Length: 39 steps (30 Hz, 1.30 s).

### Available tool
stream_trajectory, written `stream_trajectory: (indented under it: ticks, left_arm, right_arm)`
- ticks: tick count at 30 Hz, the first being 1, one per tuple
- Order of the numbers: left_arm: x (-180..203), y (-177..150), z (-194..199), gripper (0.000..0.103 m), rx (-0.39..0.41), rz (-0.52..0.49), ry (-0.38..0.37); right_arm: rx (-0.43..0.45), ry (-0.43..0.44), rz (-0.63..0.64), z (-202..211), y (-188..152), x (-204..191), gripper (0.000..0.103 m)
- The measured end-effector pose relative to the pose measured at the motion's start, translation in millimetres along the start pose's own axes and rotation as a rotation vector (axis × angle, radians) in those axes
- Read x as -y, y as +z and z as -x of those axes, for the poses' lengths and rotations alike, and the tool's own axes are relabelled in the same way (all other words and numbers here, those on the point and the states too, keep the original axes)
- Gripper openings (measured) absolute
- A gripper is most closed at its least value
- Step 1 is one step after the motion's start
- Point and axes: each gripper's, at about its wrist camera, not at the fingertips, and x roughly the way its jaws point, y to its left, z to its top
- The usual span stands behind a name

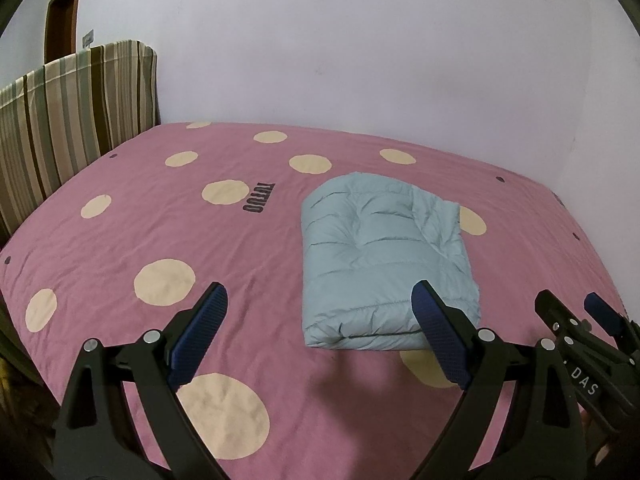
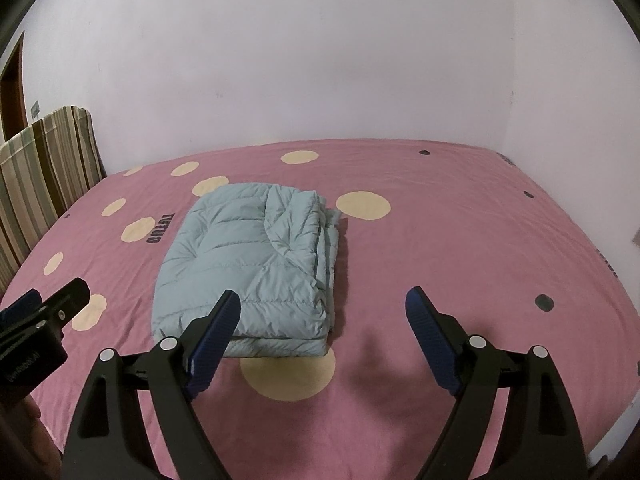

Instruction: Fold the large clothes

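A pale blue quilted down jacket [image 1: 384, 256] lies folded into a thick rectangle on the pink bed sheet [image 1: 160, 236]. In the left wrist view my left gripper [image 1: 320, 300] hovers above the sheet just short of the jacket's near edge, open, with nothing between its blue pads. The right gripper [image 1: 576, 308] shows at that view's right edge. In the right wrist view the folded jacket [image 2: 248, 260] sits ahead and left; my right gripper [image 2: 324, 304] stands open and empty over its near right corner. The left gripper [image 2: 44, 304] pokes in at the far left.
The pink sheet [image 2: 460, 248] with cream dots covers a large bed against a white wall [image 1: 340, 48]. A striped cushion or headboard [image 1: 68, 108] stands at the left end. A wooden door frame [image 1: 60, 16] is behind it.
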Motion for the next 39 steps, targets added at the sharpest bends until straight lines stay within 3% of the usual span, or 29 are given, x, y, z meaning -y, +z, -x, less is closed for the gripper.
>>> stream_trajectory:
  ticks: [39]
  left_arm:
    - [10.2, -3.4, 11.1, 0.093, 0.027, -0.032, -0.002]
  right_arm:
    - [0.008, 0.004, -0.010, 4.1, -0.4, 0.4, 0.083]
